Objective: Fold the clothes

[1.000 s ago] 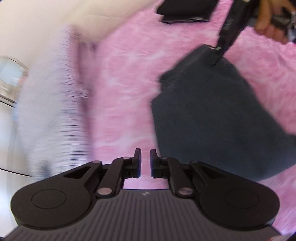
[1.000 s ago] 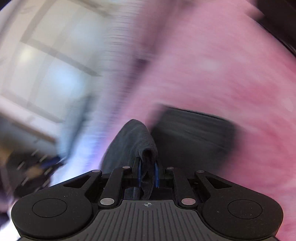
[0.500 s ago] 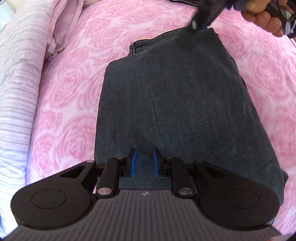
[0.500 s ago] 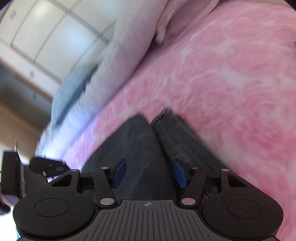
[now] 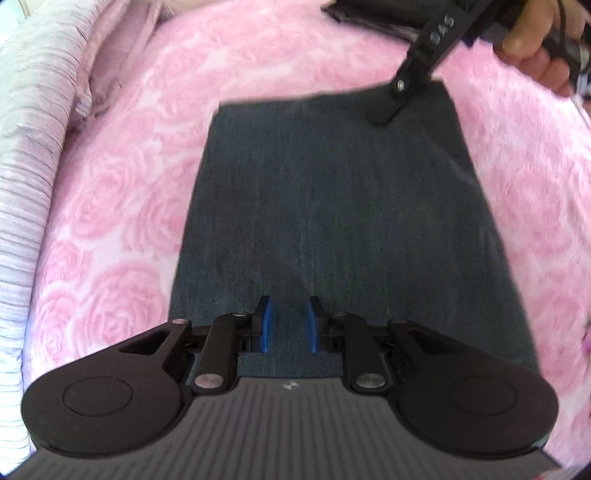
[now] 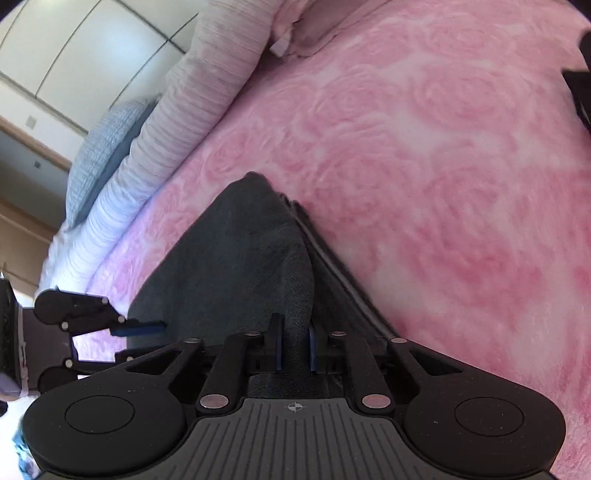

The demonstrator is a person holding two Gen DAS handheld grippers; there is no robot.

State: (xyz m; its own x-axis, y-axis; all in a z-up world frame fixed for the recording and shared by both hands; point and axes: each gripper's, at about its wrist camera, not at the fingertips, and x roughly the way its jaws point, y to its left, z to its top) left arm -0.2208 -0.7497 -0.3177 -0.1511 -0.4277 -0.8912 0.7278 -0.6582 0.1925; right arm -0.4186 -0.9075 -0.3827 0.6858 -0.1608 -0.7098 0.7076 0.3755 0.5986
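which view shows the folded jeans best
The left wrist view: the folded jeans lie flat on the pink blanket, with both side edges and the far edge visible. The right wrist view shows only one corner, bunched up between the right tool's pads.

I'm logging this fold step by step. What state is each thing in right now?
jeans: folded into a flat rectangle on the blanket.
left tool: open, low over the jeans' near edge, gripping nothing.
right tool: shut on a raised ridge of the jeans.
pink blanket: spread flat under the jeans.
dark garment: lying beyond the jeans, mostly cut off.
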